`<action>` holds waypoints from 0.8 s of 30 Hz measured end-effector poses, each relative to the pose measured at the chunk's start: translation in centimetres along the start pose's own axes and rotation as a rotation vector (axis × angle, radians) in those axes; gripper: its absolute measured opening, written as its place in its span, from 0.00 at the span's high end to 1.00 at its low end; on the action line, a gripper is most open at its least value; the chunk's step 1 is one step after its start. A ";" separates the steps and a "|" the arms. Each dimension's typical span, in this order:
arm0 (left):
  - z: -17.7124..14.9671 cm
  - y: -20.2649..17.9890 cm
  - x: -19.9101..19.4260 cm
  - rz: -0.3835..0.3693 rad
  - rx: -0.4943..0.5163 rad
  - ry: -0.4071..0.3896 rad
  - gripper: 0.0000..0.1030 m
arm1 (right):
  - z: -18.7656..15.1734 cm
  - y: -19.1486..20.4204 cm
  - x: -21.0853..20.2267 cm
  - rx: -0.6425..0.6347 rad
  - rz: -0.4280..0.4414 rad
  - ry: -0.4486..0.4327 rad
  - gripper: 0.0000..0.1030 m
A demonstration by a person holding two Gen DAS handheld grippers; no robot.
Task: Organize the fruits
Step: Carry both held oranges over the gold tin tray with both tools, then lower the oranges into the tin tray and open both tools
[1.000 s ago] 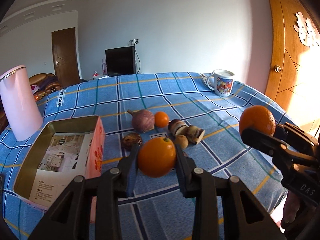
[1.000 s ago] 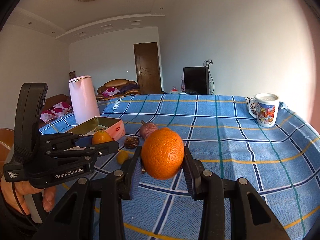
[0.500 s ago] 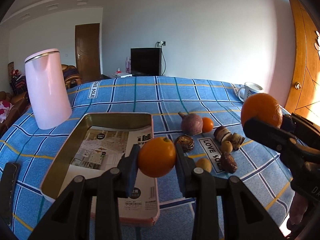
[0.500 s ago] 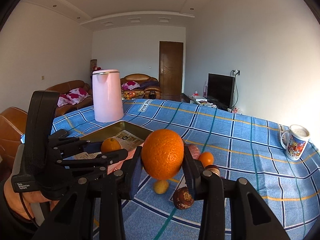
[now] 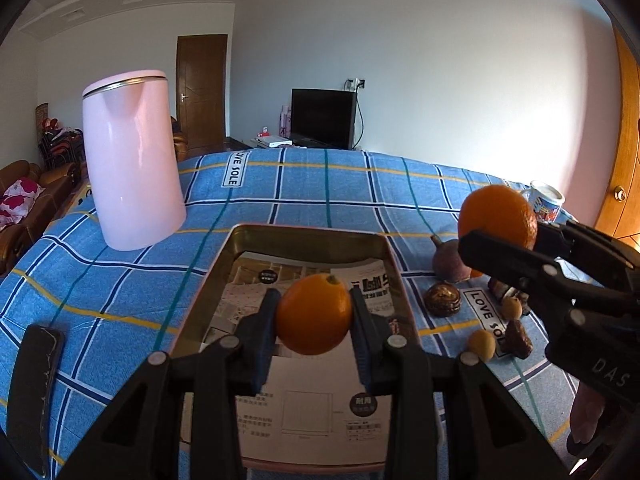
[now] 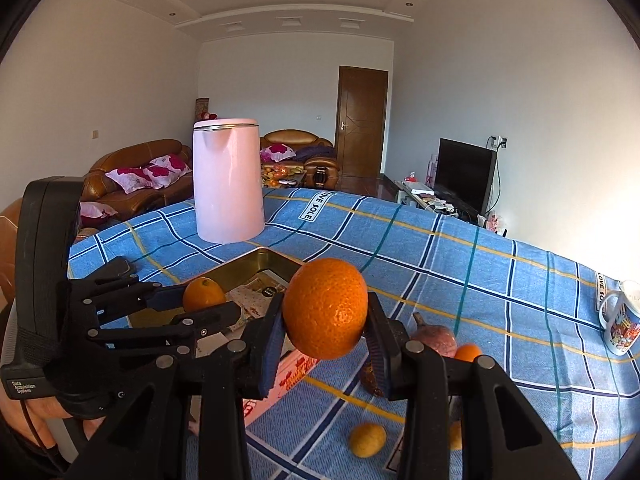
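Observation:
My left gripper (image 5: 314, 316) is shut on a smooth orange (image 5: 314, 314) and hangs over the open tin box (image 5: 304, 233), whose bottom is lined with printed paper. My right gripper (image 6: 326, 320) is shut on a bigger, pebbly orange (image 6: 326, 308), just right of the box (image 6: 276, 264) and above its pink side. The left wrist view shows that orange (image 5: 496, 216) at the right, in the right gripper (image 5: 508, 234). The right wrist view shows the left gripper (image 6: 204, 300) with its orange (image 6: 203, 294) over the box.
A pink kettle (image 5: 132, 176) stands behind the box on the blue checked cloth. Right of the box lie a purple fruit (image 5: 450, 260), a brown fruit (image 5: 442, 300), a small yellow fruit (image 5: 482, 344) and other pieces. A mug (image 6: 622, 320) stands far right. A dark flat object (image 5: 34, 392) lies near left.
Both grippers have carried their oranges leftward across the table. The left orange has gone from above the cloth to above the box. The loose fruit now lies to the right.

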State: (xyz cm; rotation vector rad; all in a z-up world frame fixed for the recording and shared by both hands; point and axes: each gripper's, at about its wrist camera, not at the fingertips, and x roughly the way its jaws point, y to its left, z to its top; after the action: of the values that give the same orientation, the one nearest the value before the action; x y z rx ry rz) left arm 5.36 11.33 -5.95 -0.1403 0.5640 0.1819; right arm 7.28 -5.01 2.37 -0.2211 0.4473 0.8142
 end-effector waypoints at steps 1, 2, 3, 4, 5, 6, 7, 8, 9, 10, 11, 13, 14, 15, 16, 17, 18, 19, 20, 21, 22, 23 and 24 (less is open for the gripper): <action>0.0 0.3 0.1 0.002 -0.002 0.001 0.65 | 0.1 0.1 0.5 0.003 0.008 0.009 0.61; 0.1 0.5 0.2 0.003 -0.002 0.002 0.65 | 0.3 0.1 1.0 0.006 0.012 0.018 0.61; 0.1 0.7 0.3 0.005 -0.003 0.003 0.65 | 0.3 0.3 1.4 0.004 0.010 0.024 0.61; 0.1 0.9 0.4 0.008 -0.004 0.005 0.65 | 0.5 0.5 1.8 -0.001 0.009 0.030 0.61; 0.1 1.1 0.5 0.010 -0.005 0.007 0.65 | 0.5 0.6 2.3 -0.004 0.010 0.037 0.61; 0.1 1.2 0.6 0.012 -0.007 0.009 0.65 | 0.6 0.7 2.7 -0.004 0.012 0.044 0.61; 0.1 1.3 0.7 0.014 -0.007 0.013 0.65 | 0.7 0.8 3.2 -0.005 0.015 0.053 0.61; 0.1 1.4 0.7 0.016 -0.008 0.016 0.65 | 0.7 1.0 3.5 -0.008 0.016 0.059 0.61; 0.1 1.6 0.8 0.017 -0.010 0.019 0.65 | 0.7 1.3 3.9 -0.014 0.019 0.067 0.61; 0.1 1.7 0.9 0.018 -0.009 0.023 0.65 | 0.7 1.5 4.2 -0.020 0.022 0.074 0.61; 0.0 1.8 1.0 0.019 -0.009 0.027 0.65 | 0.6 1.7 4.5 -0.024 0.026 0.081 0.61; 0.0 2.0 1.1 0.023 -0.011 0.032 0.65 | 0.5 2.1 5.0 -0.030 0.033 0.095 0.61; 0.0 2.2 1.2 0.026 -0.013 0.036 0.66 | 0.5 2.4 5.4 -0.034 0.037 0.104 0.61; 0.0 2.3 1.2 0.031 -0.014 0.039 0.66 | 0.4 2.6 5.7 -0.037 0.040 0.115 0.61; 0.0 2.4 1.3 0.029 -0.017 0.042 0.66 | 0.3 2.7 6.1 -0.038 0.040 0.124 0.61; 0.0 2.5 1.4 0.026 -0.022 0.047 0.66 | 0.3 2.8 6.4 -0.039 0.039 0.133 0.61; 0.0 2.6 1.5 0.025 -0.024 0.052 0.66 | 0.2 2.8 6.7 -0.038 0.041 0.139 0.61; 0.0 2.7 1.6 0.029 -0.022 0.054 0.66 | 0.2 2.9 6.9 -0.037 0.044 0.146 0.61; -0.1 2.7 1.6 0.033 -0.020 0.056 0.66 | 0.1 2.9 7.0 -0.037 0.046 0.151 0.61; -0.1 2.8 1.7 0.034 -0.022 0.059 0.65 | 0.1 3.0 7.2 -0.038 0.049 0.160 0.61; -0.1 2.8 1.7 0.034 -0.023 0.062 0.65 | 0.0 3.0 7.4 -0.038 0.050 0.167 0.61; -0.1 2.9 1.8 0.035 -0.025 0.065 0.66 | -0.1 3.0 7.5 -0.037 0.053 0.172 0.61; -0.1 3.0 1.9 0.035 -0.027 0.067 0.66 | -0.1 3.1 7.6 -0.039 0.055 0.179 0.61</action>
State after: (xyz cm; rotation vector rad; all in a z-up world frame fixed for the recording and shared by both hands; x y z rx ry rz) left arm 6.22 14.50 -7.31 -0.1638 0.6309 0.2193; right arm 9.56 1.98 -1.36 -0.3201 0.6078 0.8609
